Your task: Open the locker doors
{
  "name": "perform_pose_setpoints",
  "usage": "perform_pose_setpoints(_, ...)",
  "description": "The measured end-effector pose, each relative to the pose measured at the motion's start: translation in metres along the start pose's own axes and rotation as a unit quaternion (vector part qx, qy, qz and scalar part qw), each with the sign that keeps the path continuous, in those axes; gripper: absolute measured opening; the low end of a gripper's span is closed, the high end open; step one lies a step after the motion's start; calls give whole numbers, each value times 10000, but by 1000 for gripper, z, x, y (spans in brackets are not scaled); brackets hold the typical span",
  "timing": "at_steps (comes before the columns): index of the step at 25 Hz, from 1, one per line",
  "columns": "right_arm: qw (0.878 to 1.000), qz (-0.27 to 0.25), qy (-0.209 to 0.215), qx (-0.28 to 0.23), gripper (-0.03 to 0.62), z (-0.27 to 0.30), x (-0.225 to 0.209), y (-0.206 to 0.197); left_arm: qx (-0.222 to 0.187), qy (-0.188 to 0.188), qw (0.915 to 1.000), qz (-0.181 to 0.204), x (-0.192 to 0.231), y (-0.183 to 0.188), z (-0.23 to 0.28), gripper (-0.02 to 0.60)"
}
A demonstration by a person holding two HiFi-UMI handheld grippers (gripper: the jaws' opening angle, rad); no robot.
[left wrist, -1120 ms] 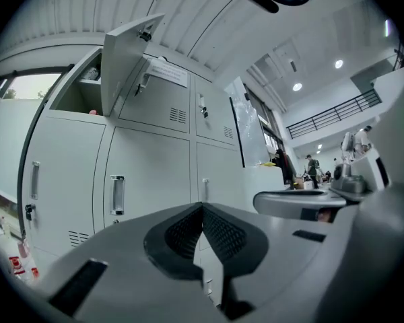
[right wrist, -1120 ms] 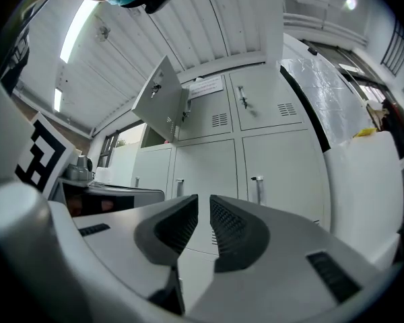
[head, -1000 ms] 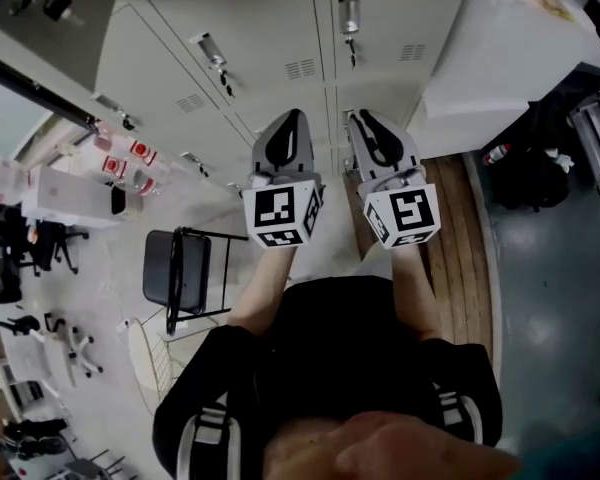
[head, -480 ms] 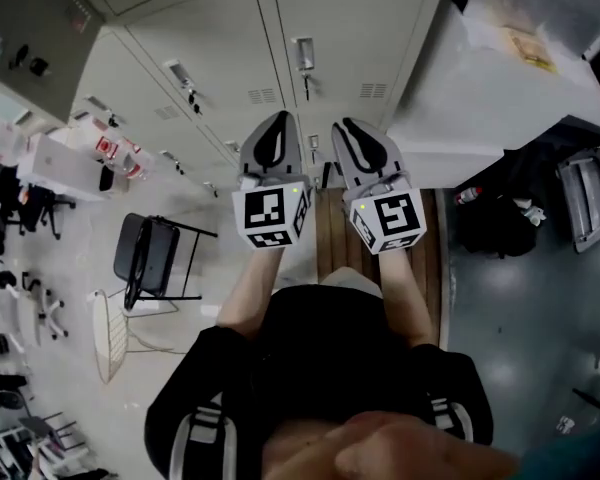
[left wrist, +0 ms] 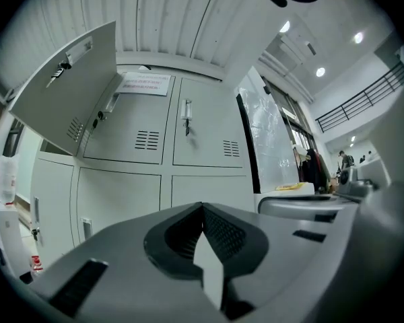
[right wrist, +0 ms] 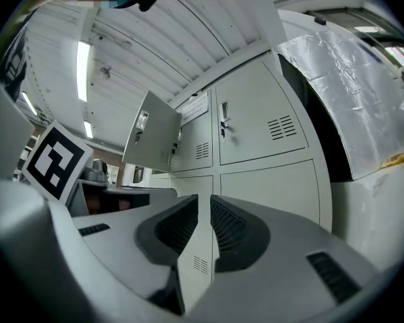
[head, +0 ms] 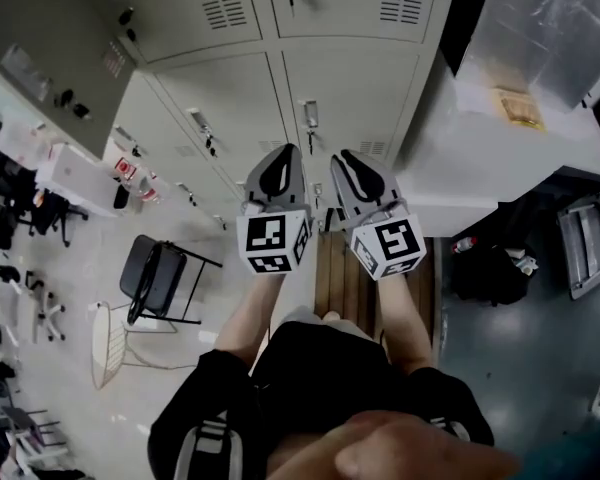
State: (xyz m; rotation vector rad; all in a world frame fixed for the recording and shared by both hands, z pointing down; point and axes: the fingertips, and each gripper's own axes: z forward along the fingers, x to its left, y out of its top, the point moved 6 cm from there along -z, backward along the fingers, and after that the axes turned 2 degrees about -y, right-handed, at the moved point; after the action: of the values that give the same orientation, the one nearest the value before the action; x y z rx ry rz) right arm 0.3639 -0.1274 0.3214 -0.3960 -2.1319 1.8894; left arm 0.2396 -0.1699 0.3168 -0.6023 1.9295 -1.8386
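- Locker doors (head: 345, 93): pale grey metal, with little vent slots and small latch handles. They fill the top of the head view, right in front of the person. Both grippers point at them, but neither one touches a door.
- The open door (left wrist: 67, 89) is in the upper row, off to the left. In the left gripper view it's swung out towards the camera, and you can see its vents and latch. The right gripper view shows it hanging out the same way. The other doors in sight sit flush and closed.
- There's a paper notice (left wrist: 147, 83) stuck on the closed upper door just beside the open one. The print is too small to read.
- left gripper (head: 286, 153): the jaw tips meet and nothing is pinched between them. It's held out about level.
- right gripper (head: 344, 158): only cracked open, with a thin slit between the pads. Nothing is in there, and you just see locker face through the gap. It sits close beside the left one.
- Just right of the lockers is a big white counter (head: 500, 158) with a crinkly silvery sheet (head: 545, 23) over its top.
- A folding chair (head: 158, 276) stands on the pale floor to the person's left.
- The person is standing on a wooden board (head: 345, 278) in front of the lockers.
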Motion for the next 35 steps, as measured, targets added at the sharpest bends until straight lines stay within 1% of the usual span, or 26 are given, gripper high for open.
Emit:
perform_pose_setpoints(2, 10000, 30, -36, 20, 64, 4, -5, 7, 46, 20, 10000, 28, 2, 11, 4, 9)
perform_pose_setpoints(6, 9996, -170, -123, 177, 64, 12, -4, 23, -40, 87, 9998, 157, 6, 32, 6, 9)
perform_pose_setpoints(9, 9988, -219, -272, 329, 64, 18, -5, 36, -14, 76, 9998, 208, 8, 44, 10, 9)
perform_pose_setpoints(11, 9987, -235, -290, 339, 64, 23, -6, 45, -2, 47, 9997, 234, 9, 51, 14, 9)
perform_pose_setpoints(15, 9987, -314, -295, 274, 64, 38, -9, 62, -116, -222, 9997, 85, 13, 68, 24, 9)
perform_pose_setpoints(17, 9987, -351, -299, 216, 64, 45, -10, 73, -201, -309, 9993, 82, 18, 81, 29, 9)
perform_pose_setpoints(21, 9985, -486, -226, -53, 64, 63, -11, 107, -402, -376, 9983, 166, 30, 113, 43, 9)
perform_pose_setpoints(24, 9979, -595, -172, -183, 64, 76, -13, 129, -432, -400, 9982, 144, 38, 127, 54, 9)
perform_pose_setpoints(27, 9971, -692, -153, -282, 64, 88, -18, 150, -475, -345, 9982, 133, 50, 143, 65, 9)
perform_pose_setpoints(31, 9973, -663, 80, -320, 66, 104, -21, 169, -549, -332, 9979, 79, 61, 161, 74, 9)
perform_pose_setpoints(35, 9966, -629, 251, -479, 89, 123, -27, 190, -569, -360, 9977, 35, 70, 178, 88, 9)
